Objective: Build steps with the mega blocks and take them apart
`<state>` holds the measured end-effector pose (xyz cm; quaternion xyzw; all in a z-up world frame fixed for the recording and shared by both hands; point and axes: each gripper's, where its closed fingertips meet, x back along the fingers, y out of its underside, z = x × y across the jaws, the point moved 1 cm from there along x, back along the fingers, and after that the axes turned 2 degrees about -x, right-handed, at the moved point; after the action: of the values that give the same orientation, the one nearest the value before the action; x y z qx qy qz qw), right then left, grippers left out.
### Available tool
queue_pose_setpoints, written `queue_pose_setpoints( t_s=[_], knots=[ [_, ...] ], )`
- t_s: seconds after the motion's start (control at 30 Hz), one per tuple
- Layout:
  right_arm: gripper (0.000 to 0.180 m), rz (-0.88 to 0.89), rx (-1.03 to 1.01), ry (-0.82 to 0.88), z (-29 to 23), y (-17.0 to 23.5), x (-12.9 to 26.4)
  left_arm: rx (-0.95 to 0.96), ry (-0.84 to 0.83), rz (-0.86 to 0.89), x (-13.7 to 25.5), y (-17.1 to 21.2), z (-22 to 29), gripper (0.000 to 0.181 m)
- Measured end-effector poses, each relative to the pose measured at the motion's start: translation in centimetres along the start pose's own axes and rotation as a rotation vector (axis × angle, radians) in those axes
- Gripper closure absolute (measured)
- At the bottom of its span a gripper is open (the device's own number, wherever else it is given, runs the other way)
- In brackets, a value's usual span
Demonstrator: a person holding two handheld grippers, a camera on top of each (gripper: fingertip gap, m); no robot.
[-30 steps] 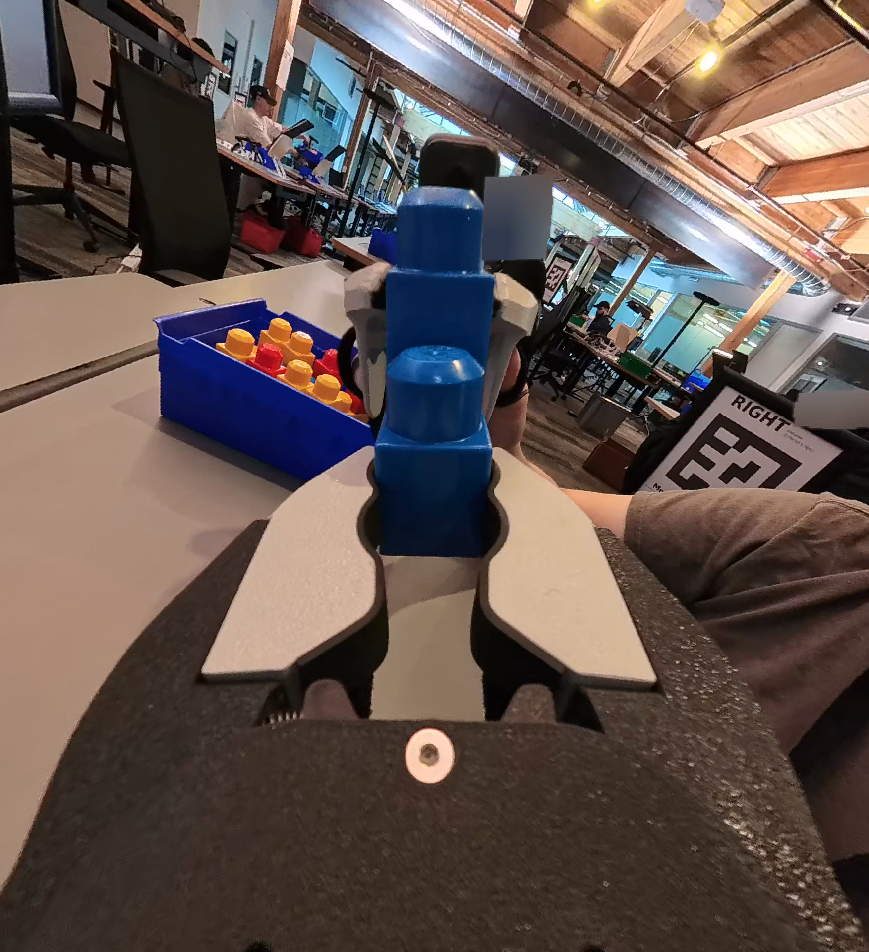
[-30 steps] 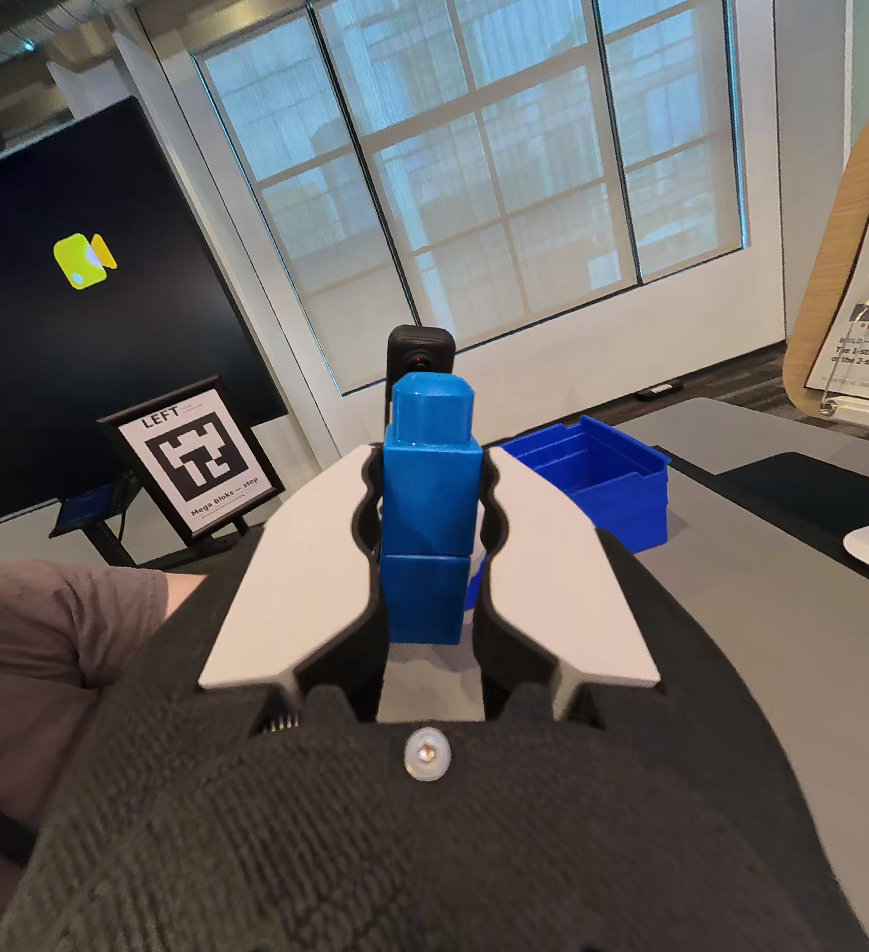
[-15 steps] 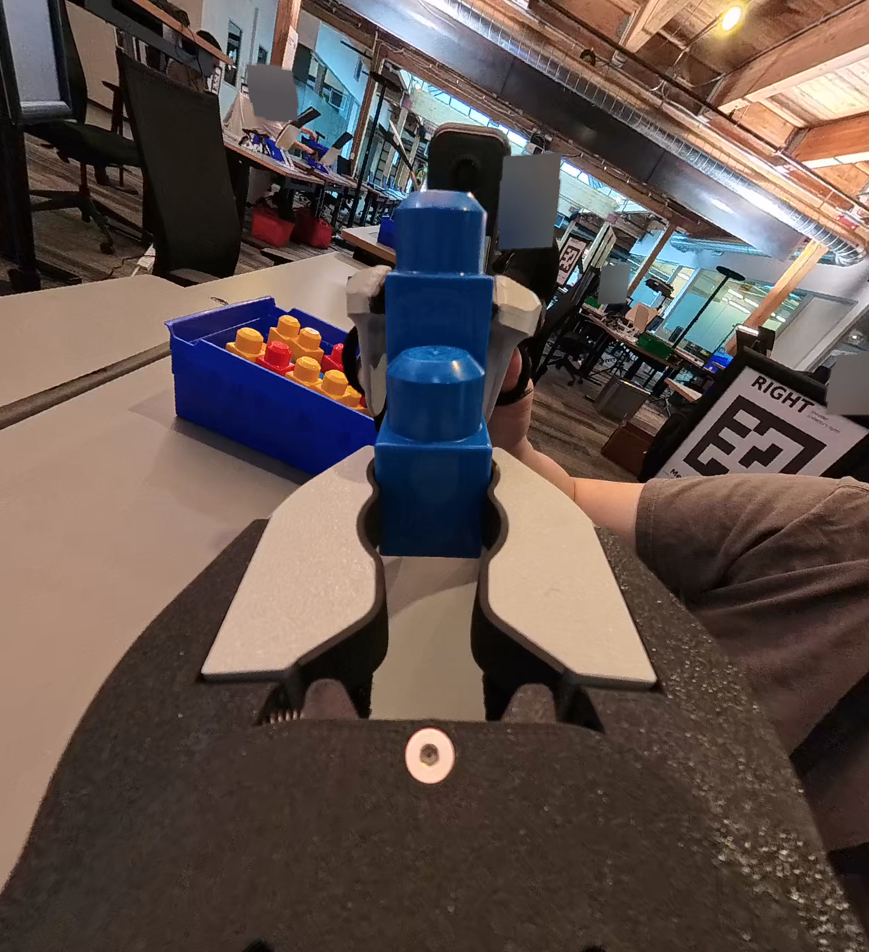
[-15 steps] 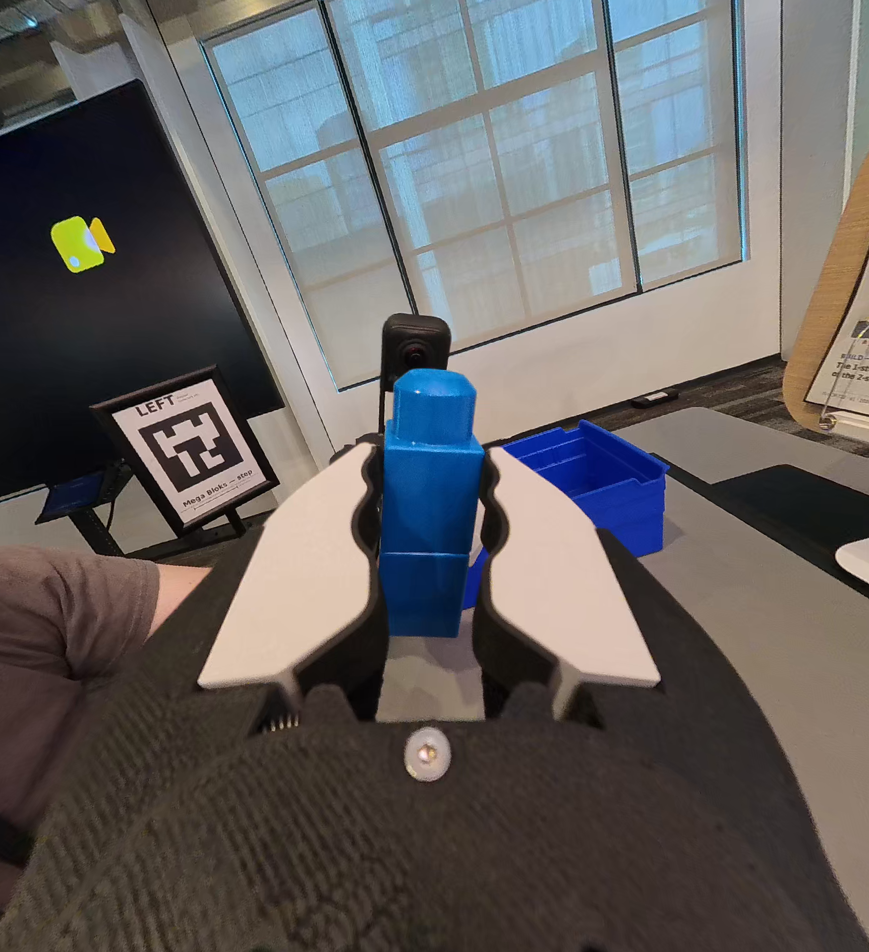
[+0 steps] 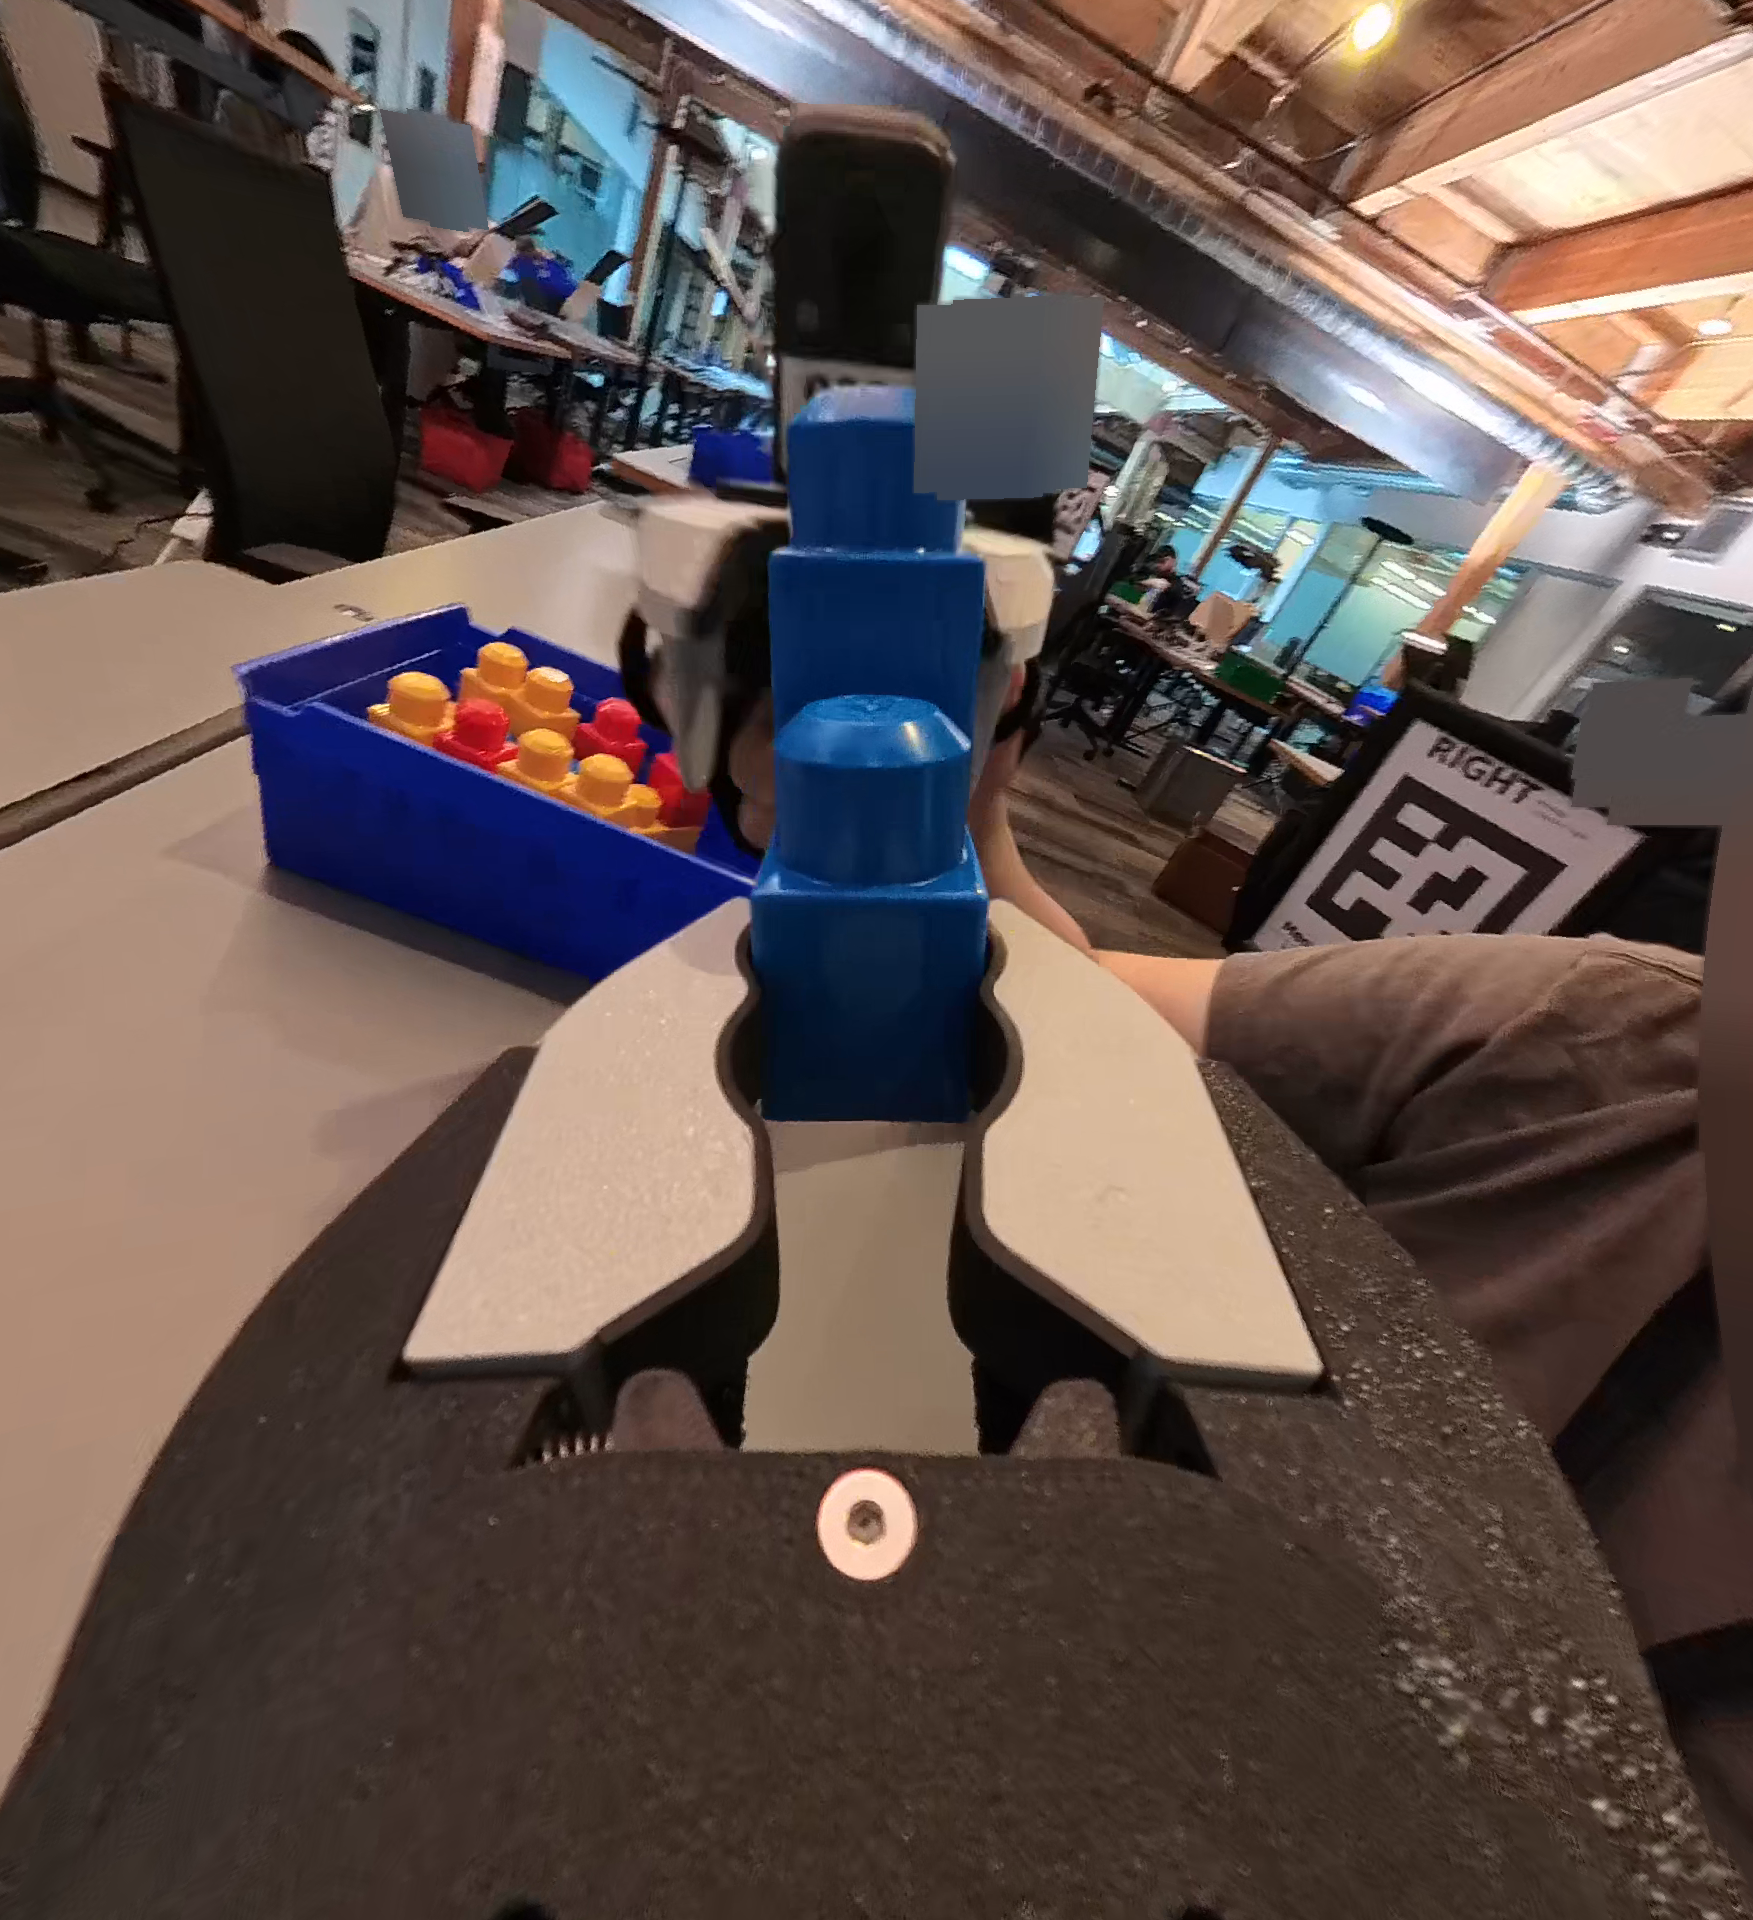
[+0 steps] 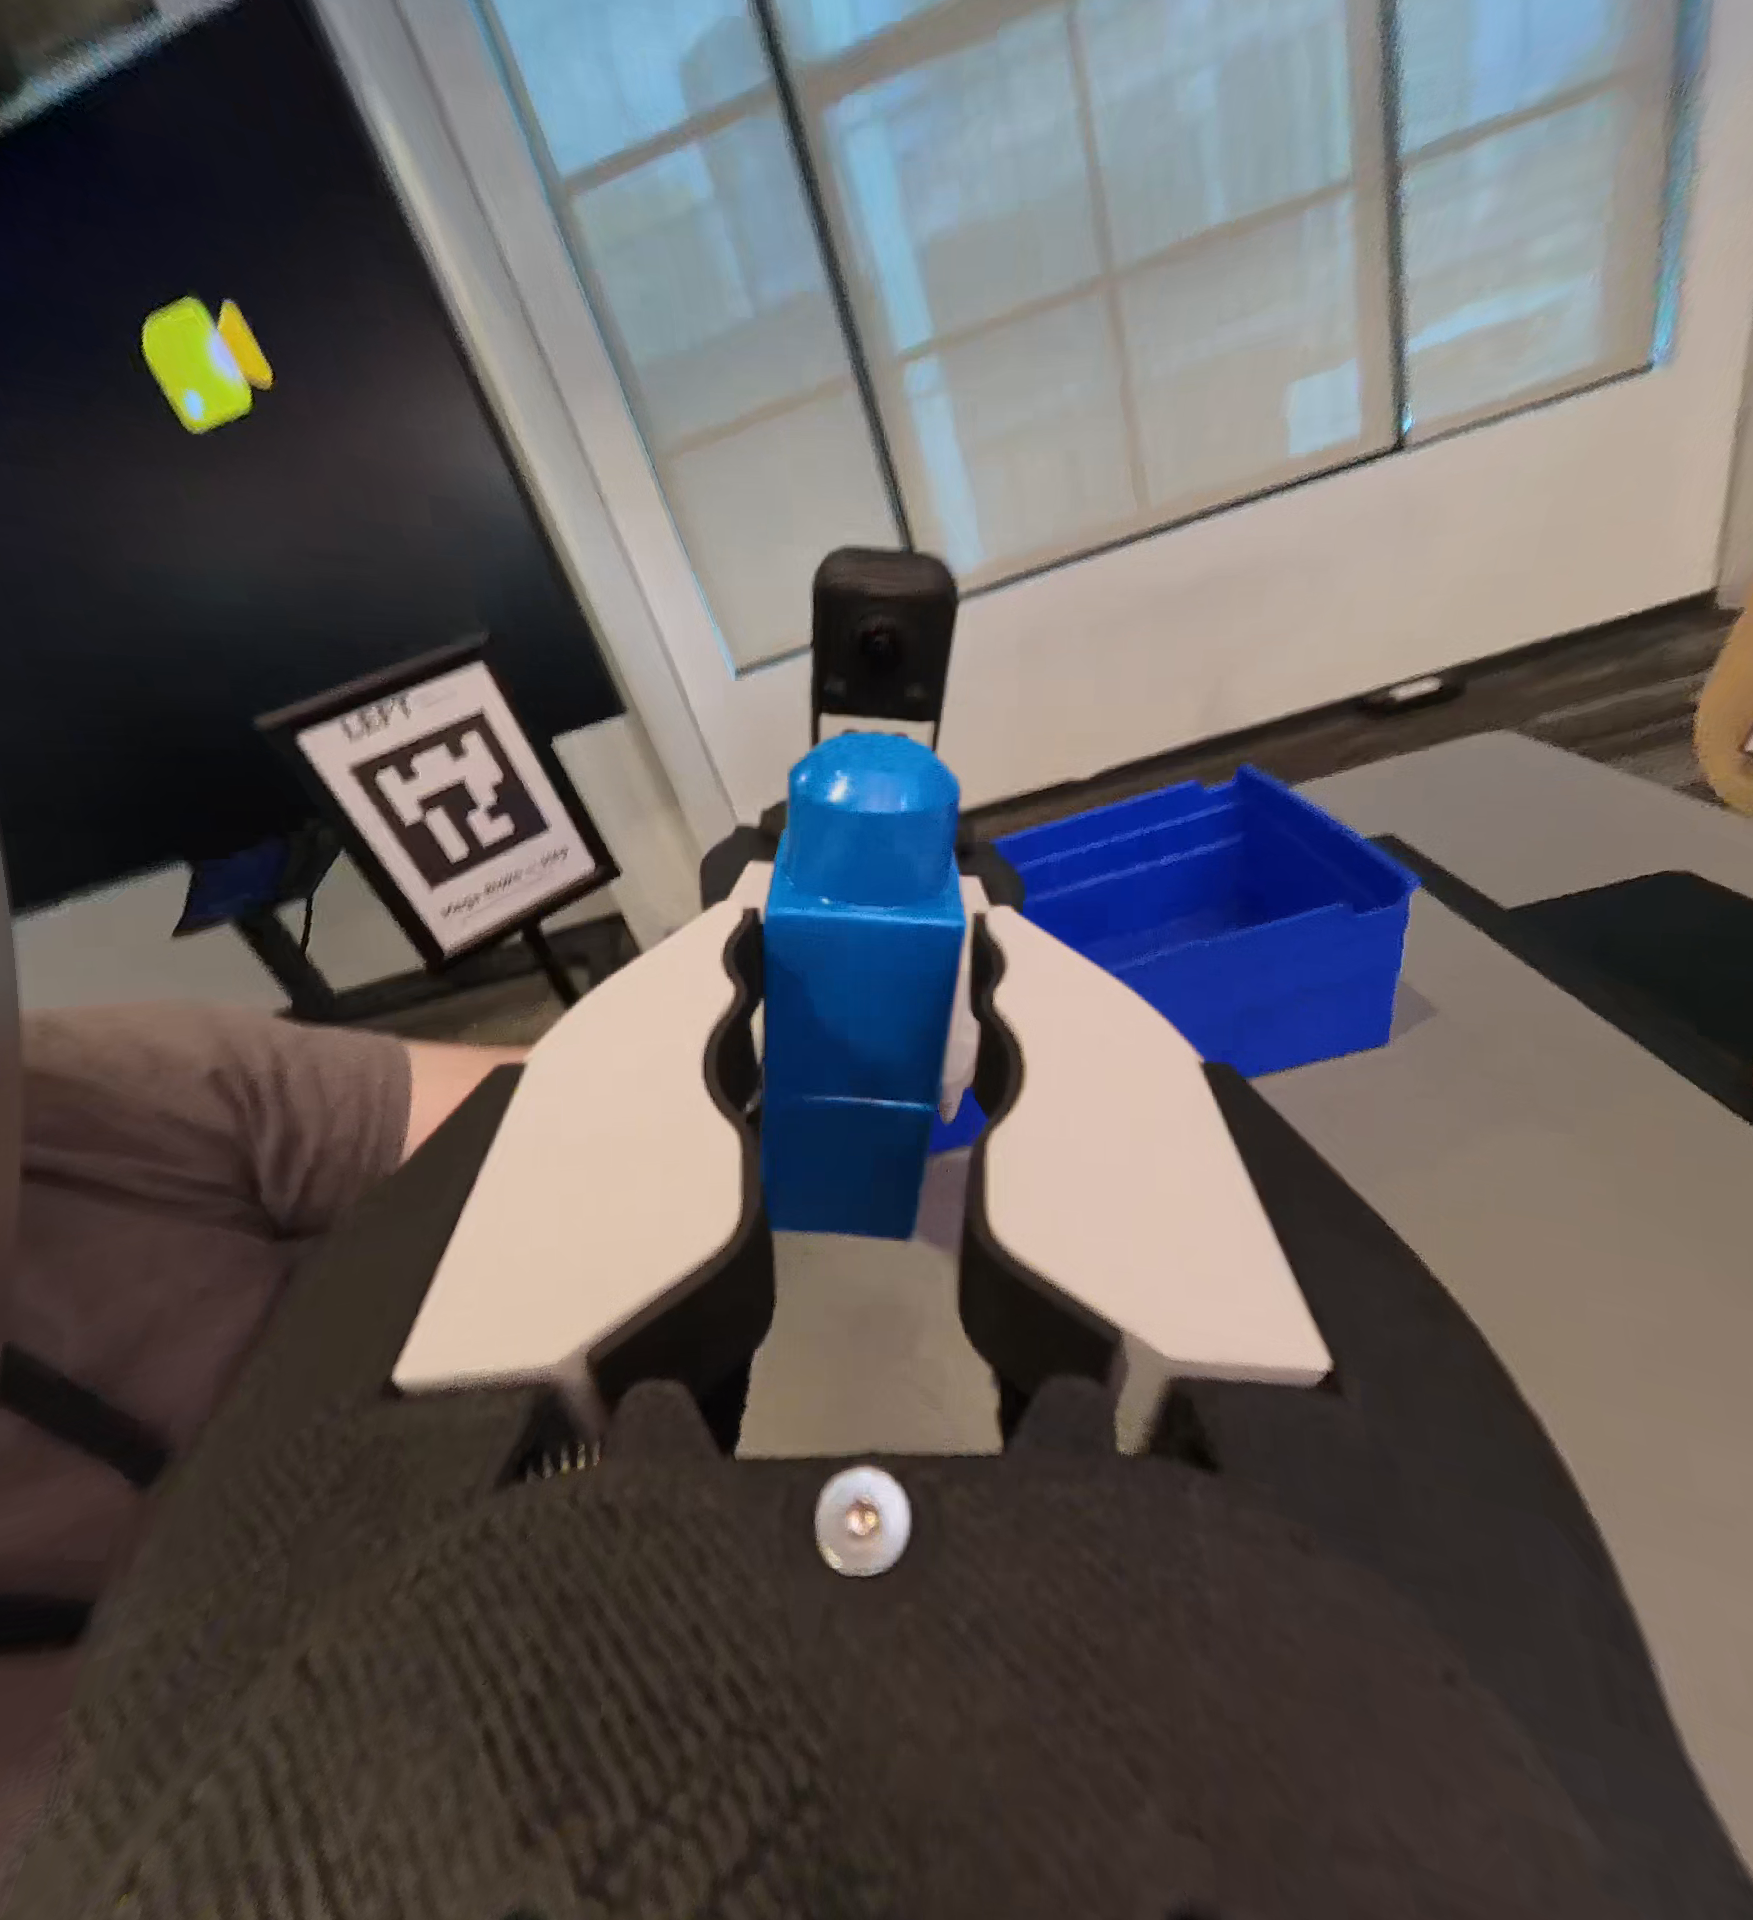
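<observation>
A blue mega block step is held above the grey table [image 5: 124, 1039]. It is a lower blue block [image 5: 867, 997] with a free stud and a one-stud blue block [image 5: 877, 634] stacked on its far end. My left gripper [image 5: 867, 935] is shut on the lower block. My right gripper [image 6: 861, 935] is shut on the upper block [image 6: 856, 987], with the lower block [image 6: 846, 1164] under it. The right gripper's white fingers [image 5: 685, 592] face me in the left wrist view. The two blocks appear joined.
A blue bin [image 5: 456, 862] with orange and red blocks sits left of the stack. A second blue bin [image 6: 1246, 935], with nothing showing inside, sits to the right. A person's brown sleeve [image 5: 1423, 1091] reaches in. Marker signs [image 6: 446, 821] stand behind. A black mat [image 6: 1682, 956] lies far right. There is about 5 centimetres between the tips of the two grippers.
Both grippers keep their hold on the blue step. The right wrist view has tilted downward and is blurred by motion. In the left wrist view the bin and right gripper look slightly nearer.
</observation>
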<state>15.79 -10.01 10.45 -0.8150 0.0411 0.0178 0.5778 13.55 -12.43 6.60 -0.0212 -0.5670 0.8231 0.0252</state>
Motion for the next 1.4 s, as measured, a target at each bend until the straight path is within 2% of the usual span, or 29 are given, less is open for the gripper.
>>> queue_pose_setpoints(
  t_s=[0.07, 0.2, 0.33, 0.47, 0.57, 0.67, 0.77, 0.8, 0.93, 1.03, 1.4],
  knots=[
    [0.123, -0.081, 0.038, 0.034, -0.3, -0.3, 1.3, -0.033, -0.007, -0.030, 0.0, 0.2, 0.1, 0.145],
    [0.123, -0.237, 0.138, 0.154, 0.0, 0.2, 3.7, -0.118, -0.098, -0.206, 0.0, 2.6, -1.2, 0.145],
    [0.120, -0.433, 0.086, 0.124, -0.2, 3.3, 3.8, -0.085, -0.065, -0.215, -0.5, 3.1, -1.1, 0.145],
    [0.121, -0.500, 0.086, 0.100, 0.0, 5.0, 2.4, -0.090, -0.077, -0.270, -0.7, 4.1, -1.4, 0.145],
    [0.122, -0.505, 0.055, 0.088, 0.2, 5.5, 1.9, -0.062, -0.049, -0.277, -1.0, 4.4, -0.9, 0.145],
    [0.137, -0.520, 0.017, 0.057, 0.1, 6.0, 1.8, -0.061, -0.054, -0.303, -1.2, 4.9, -0.9, 0.145],
    [0.137, -0.502, -0.008, 0.055, 0.3, 5.9, 1.7, -0.033, -0.069, -0.306, -1.3, 4.9, -1.1, 0.145],
    [0.142, -0.502, -0.013, 0.047, 0.3, 5.9, 1.7, -0.021, -0.067, -0.310, -1.3, 5.0, -1.1, 0.145],
    [0.143, -0.540, -0.027, 0.036, 0.3, 6.5, 1.8, 0.027, -0.064, -0.337, -1.3, 5.3, -0.9, 0.145],
    [0.143, -0.496, -0.097, 0.019, 0.3, 6.1, 1.6, 0.112, -0.053, -0.310, -1.1, 4.8, -0.7, 0.145],
    [0.143, -0.494, -0.190, 0.017, 1.0, 6.9, 1.3, 0.165, -0.070, -0.337, -0.8, 5.4, -1.2, 0.146]
  ],
)
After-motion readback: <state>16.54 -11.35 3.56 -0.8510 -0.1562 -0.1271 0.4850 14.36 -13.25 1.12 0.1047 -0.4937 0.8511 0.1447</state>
